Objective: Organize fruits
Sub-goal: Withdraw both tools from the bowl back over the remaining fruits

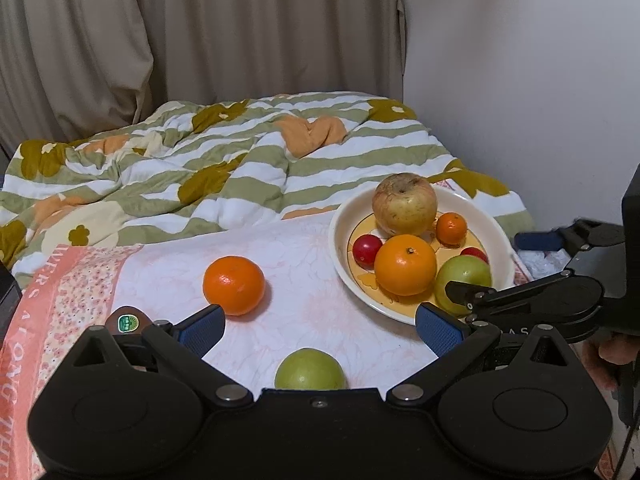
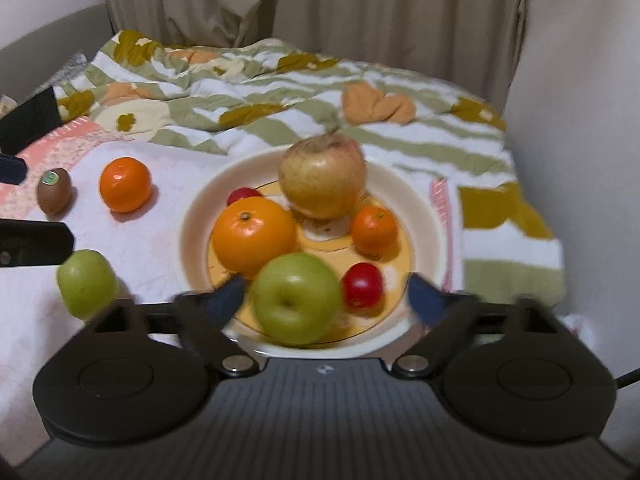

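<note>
A cream plate (image 1: 502, 240) (image 2: 424, 200) on the bed holds a large yellow apple (image 1: 404, 204) (image 2: 322, 176), a big orange (image 1: 405, 265) (image 2: 254, 234), a small tangerine (image 1: 451, 229) (image 2: 374, 230), two red fruits (image 1: 367, 250) (image 2: 363, 284) and a green apple (image 1: 464, 282) (image 2: 296, 298). On the cloth lie an orange (image 1: 234, 285) (image 2: 125, 184), a green apple (image 1: 310, 370) (image 2: 88, 283) and a kiwi (image 1: 128, 322) (image 2: 54, 191). My left gripper (image 1: 318, 330) is open above the loose green apple. My right gripper (image 2: 326, 300) is open around the plate's green apple, not gripping it.
A pink-bordered floral cloth (image 1: 304, 280) covers the near bed. A rumpled green-striped quilt (image 1: 240, 160) lies behind. Curtains (image 1: 240, 40) and a white wall (image 1: 520, 80) close the back and right. The right gripper's body (image 1: 560, 300) crosses the plate's near rim in the left wrist view.
</note>
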The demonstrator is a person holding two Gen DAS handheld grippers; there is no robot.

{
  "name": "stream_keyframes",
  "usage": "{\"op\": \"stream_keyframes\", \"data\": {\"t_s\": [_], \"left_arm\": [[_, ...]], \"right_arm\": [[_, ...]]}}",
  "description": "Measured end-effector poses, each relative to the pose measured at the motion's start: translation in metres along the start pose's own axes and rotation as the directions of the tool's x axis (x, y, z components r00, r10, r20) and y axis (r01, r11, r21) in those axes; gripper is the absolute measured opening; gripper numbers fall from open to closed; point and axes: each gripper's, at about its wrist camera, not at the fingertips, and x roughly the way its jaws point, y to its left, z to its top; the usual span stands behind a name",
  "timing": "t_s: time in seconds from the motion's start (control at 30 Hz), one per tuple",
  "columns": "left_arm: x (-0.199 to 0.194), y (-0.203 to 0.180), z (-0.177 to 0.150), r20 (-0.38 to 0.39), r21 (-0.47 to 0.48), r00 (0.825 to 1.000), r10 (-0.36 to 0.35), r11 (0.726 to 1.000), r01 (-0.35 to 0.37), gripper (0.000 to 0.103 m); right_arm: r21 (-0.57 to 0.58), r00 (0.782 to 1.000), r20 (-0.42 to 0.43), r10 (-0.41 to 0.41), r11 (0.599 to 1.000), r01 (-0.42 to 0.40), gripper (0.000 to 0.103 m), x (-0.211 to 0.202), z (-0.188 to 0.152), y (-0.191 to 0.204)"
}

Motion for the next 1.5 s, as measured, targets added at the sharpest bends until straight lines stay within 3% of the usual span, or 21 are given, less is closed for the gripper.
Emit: {"op": "stream_keyframes", "data": {"t_s": [0.1,0.4,0.83,1.13,1.5], "left_arm": [[-0.015,-0.002,-0.001,0.034,0.003,0.999,-0.012,1.000,0.012,0.103],[-0.067,-0.006,-0.013,0.108,0.031,0.994,-0.006,1.000,0.003,0.103],[-0.144,0.017,-0.041,0.195,0.023,0.974,0.113,0.993,-0.120,0.103],[-0.166,0.075,-0.062,0.199,-0.005,0.968,0.151,0.988,-0.153,0.103],[-0.150,0.159,-0.084,0.133,0.049,0.989,0.065,0.996,-0.072,0.103]], "right_arm": [[-0.014,0.999,0.010,-0.035,0.999,0.036,0.103,-0.011,0.000,-0.001],[0.049,0.999,0.033,-0.042,0.998,0.041,0.103,-0.061,-0.004,-0.008],[0.122,0.993,0.119,-0.011,0.993,-0.004,0.103,-0.153,0.008,0.024],[0.181,0.992,0.122,-0.034,0.983,0.011,0.103,-0.175,0.012,0.070],[0.312,0.991,0.076,-0.113,0.946,0.084,0.103,-0.165,0.007,0.141]]}}
